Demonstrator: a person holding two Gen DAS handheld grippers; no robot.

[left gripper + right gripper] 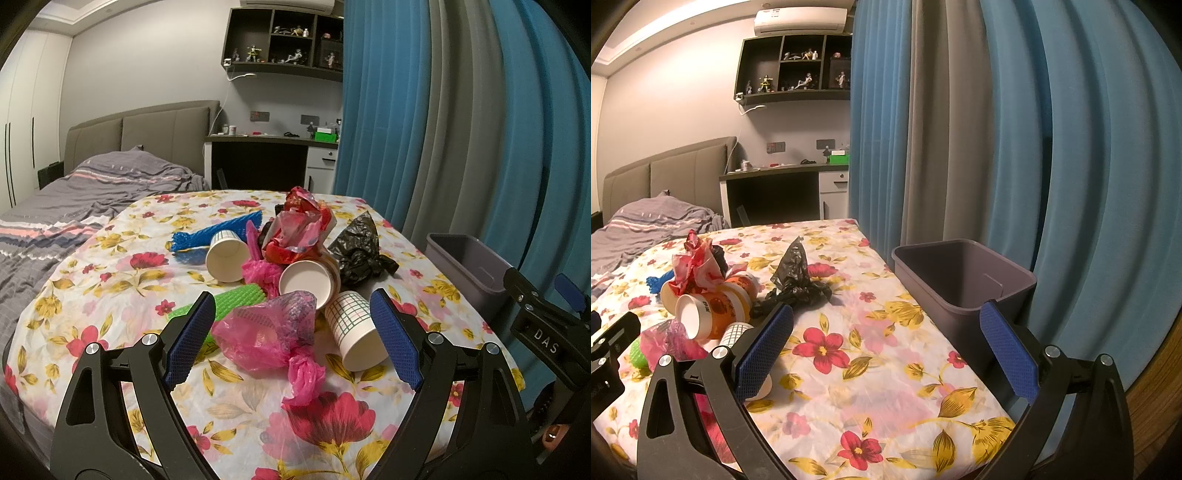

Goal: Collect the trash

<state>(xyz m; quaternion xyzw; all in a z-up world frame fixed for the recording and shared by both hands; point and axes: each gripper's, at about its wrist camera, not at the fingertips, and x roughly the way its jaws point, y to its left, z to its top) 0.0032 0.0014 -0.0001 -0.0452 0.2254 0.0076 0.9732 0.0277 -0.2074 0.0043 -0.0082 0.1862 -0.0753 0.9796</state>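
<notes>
Left tongs [291,332] gaping wide, empty, framing crumpled pink plastic bag [266,338] at twelve o'clock on floral surface [110,295]; right tongs [886,354] wide, empty, farther off.

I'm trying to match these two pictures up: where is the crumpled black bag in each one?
Left wrist view: the black bag lies right of centre, behind the cups, on the far right of the pile.
Right wrist view: the black bag lies left of centre, between the pile and the bin.
Shared landmark: the grey bin, at the table's right edge by the blue curtain.
</notes>
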